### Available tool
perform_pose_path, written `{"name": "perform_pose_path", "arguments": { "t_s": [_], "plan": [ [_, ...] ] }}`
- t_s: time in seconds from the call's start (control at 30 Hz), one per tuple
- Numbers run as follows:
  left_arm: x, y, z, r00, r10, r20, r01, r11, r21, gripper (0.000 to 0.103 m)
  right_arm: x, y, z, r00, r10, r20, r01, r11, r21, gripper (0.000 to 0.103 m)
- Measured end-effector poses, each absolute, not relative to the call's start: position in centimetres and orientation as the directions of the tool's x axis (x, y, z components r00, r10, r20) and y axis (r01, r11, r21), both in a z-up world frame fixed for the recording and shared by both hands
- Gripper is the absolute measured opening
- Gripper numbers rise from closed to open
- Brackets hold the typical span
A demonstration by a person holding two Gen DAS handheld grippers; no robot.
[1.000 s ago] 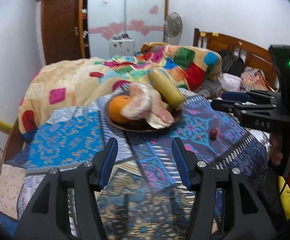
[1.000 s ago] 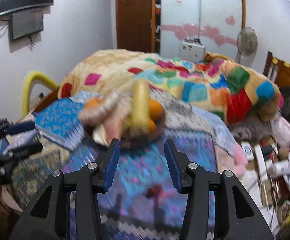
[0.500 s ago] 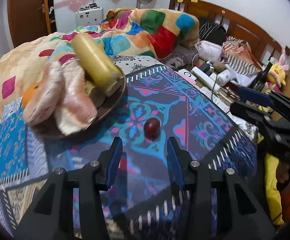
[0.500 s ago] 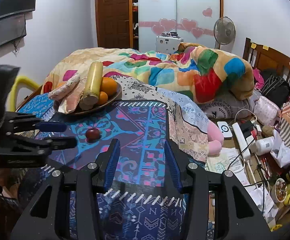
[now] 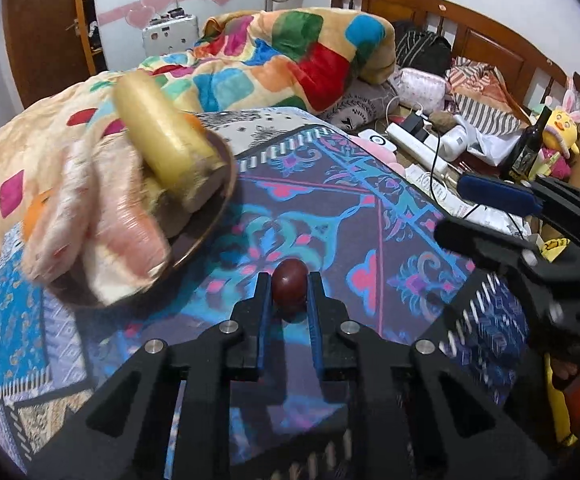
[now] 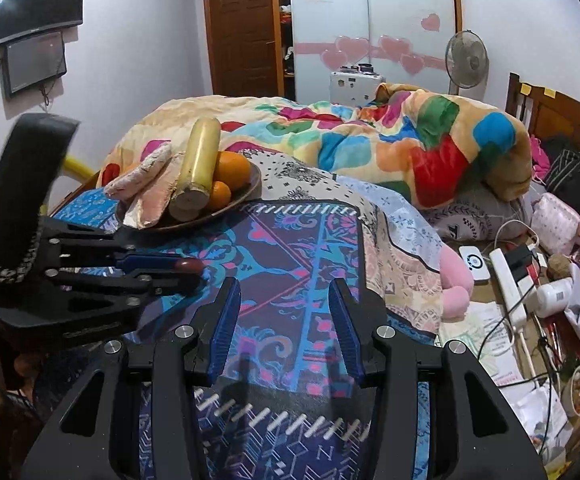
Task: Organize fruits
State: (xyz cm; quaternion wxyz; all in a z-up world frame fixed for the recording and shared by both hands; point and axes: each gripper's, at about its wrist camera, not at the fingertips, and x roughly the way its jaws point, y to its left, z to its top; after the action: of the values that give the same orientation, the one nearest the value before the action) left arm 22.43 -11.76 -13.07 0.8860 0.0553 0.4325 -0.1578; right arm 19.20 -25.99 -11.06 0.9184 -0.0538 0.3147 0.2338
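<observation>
Since a second ago your left gripper (image 5: 289, 294) has swung away from the plate and come down over the fruit (image 5: 289, 290), and its jaws have narrowed until the blue pads press on either side of it. You now hold that small dark red fruit just above the cloth (image 5: 370, 216), a patterned blue and purple spread, near its front edge and a little to the right of the plate (image 5: 213, 224). Seen from your right wrist, the same gripper (image 6: 187, 268) reaches in from the left with the fruit (image 6: 189, 266) showing at its tips. Your right gripper (image 6: 285, 320) hangs over the front part of the cloth (image 6: 290, 240) with its jaws partly apart and nothing between them, well clear of the fruit. On the plate (image 6: 245, 196), toward the cloth's far left corner, lie two oranges (image 6: 231, 170), a thick yellow stalk (image 6: 197, 164) cut at its near end, and pale pink pieces (image 6: 145, 184) beside it. Behind the cloth a patchwork blanket (image 6: 370, 144) is heaped up.
</observation>
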Motion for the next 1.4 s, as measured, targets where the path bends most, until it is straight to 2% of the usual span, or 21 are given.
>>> {"name": "perform_pose_path", "arguments": {
  "t_s": [0.4,0.67,0.83,0.93,1.07,1.17,1.3,1.4],
  "plan": [
    [20.2,-2.6,-11.6,0.664,-0.07,-0.744,0.131,0.991,0.024,0.016,19.9,-22.7,-11.1,0.673,0.455,-0.583,-0.522,0.851,0.061,0.042],
    [22.9,-1.8,-12.3,0.664,-0.049,-0.746,0.096,0.995,0.021,0.016,20.1,-21.6,-11.4,0.655,0.476,-0.587,-0.546,0.835,0.068,0.042],
    [23.1,-2.4,-12.4,0.69,0.001,-0.724,0.085,0.993,0.083,0.017,20.2,-21.3,-11.4,0.652,0.482,-0.585,-0.554,0.83,0.066,0.043],
    [22.9,-2.3,-12.4,0.695,0.002,-0.719,0.084,0.993,0.083,0.02,20.1,-21.2,-11.4,0.652,0.484,-0.583,-0.555,0.829,0.068,0.043],
    [22.2,-2.0,-12.3,0.68,-0.03,-0.733,0.097,0.994,0.049,0.032,19.8,-21.2,-11.2,0.656,0.483,-0.58,-0.552,0.831,0.067,0.043],
    [20.6,-1.9,-11.7,0.689,-0.04,-0.724,0.097,0.995,0.036,0.032,19.0,-21.3,-10.3,0.663,0.486,-0.569,-0.549,0.833,0.071,0.042],
    [16.6,-2.1,-9.0,0.737,-0.066,-0.672,0.099,0.995,0.011,0.032,16.7,-21.7,-8.1,0.688,0.493,-0.533,-0.548,0.834,0.065,0.042],
    [12.7,-2.5,-5.8,0.805,-0.068,-0.59,0.094,0.995,0.015,0.032,14.0,-22.0,-5.4,0.72,0.497,-0.485,-0.546,0.837,0.047,0.042]
  ]
}}
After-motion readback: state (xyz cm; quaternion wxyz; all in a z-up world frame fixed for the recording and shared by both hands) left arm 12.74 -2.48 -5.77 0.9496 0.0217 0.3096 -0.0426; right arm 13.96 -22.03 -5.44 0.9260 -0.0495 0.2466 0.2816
